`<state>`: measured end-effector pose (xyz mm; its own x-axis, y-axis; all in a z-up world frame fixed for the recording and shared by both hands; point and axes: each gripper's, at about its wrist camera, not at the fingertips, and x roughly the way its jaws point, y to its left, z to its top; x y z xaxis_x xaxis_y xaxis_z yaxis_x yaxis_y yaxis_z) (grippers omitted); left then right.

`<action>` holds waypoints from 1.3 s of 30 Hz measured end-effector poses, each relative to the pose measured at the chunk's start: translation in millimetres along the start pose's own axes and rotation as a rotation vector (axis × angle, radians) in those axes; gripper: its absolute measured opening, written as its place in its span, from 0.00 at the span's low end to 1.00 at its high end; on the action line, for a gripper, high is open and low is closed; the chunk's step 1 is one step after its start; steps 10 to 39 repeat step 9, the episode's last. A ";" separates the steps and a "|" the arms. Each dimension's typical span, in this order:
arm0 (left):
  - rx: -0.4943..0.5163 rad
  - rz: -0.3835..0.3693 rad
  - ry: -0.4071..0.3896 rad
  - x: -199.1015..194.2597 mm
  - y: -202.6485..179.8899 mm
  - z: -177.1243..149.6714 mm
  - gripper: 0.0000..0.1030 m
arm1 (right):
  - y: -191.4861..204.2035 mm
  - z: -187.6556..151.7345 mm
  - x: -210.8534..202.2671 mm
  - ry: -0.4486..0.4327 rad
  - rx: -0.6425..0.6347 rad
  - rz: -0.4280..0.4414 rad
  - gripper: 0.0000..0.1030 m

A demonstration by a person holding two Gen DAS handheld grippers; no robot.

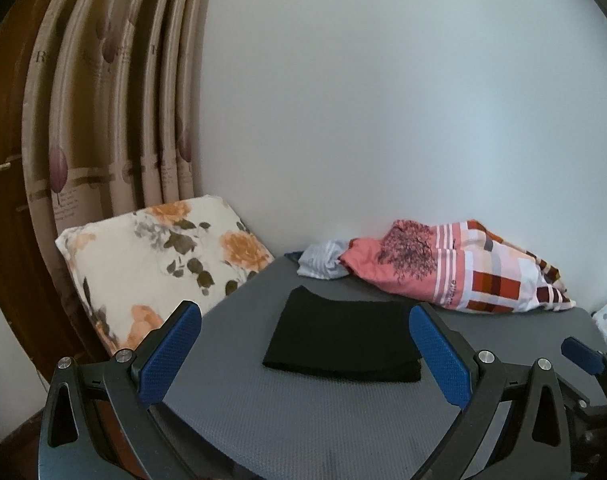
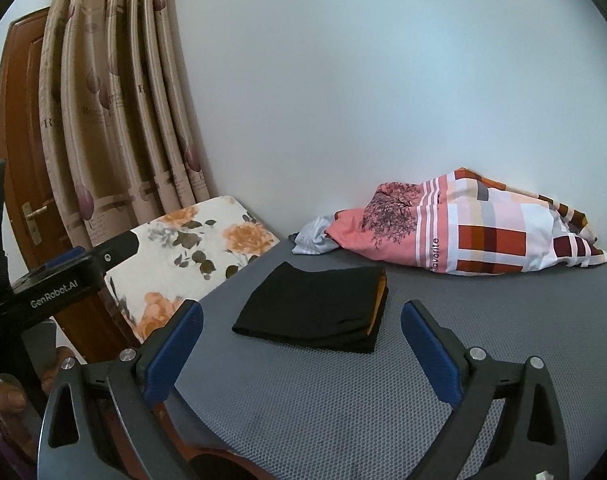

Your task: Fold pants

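Ahead of the left tongs (image 1: 305, 316), whose blue-padded fingers stand wide apart and empty, the black pants (image 1: 343, 338) lie folded into a flat rectangle on the grey mat (image 1: 303, 416). The pants sit between the two fingertips as seen from this camera, not touching either. Beyond them, against the white wall (image 1: 383, 100), rests a bundle of pink patterned bedding (image 1: 463, 272); off to the left of the tongs leans a floral pillow (image 1: 155, 264) below a beige curtain (image 1: 115, 100). Part of the right tongs (image 1: 583, 354) shows at the far right edge.

From the right wrist, the right tongs (image 2: 301, 316) are likewise spread wide, gripping nothing. The folded pants (image 2: 315, 308) lie just ahead and slightly left of centre, an orange lining edge visible on their right side. Left of these tongs, the body of the left tool (image 2: 59, 284) is in view.
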<state>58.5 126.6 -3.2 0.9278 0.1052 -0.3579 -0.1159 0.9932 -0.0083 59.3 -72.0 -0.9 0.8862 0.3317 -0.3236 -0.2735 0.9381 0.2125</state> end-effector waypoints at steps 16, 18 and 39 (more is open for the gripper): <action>0.014 0.000 -0.011 8.8 -1.8 -12.3 1.00 | 3.8 -7.4 9.9 0.038 -0.010 0.003 0.96; 0.014 0.000 -0.011 8.8 -1.8 -12.3 1.00 | 3.8 -7.4 9.9 0.038 -0.010 0.003 0.96; 0.014 0.000 -0.011 8.8 -1.8 -12.3 1.00 | 3.8 -7.4 9.9 0.038 -0.010 0.003 0.96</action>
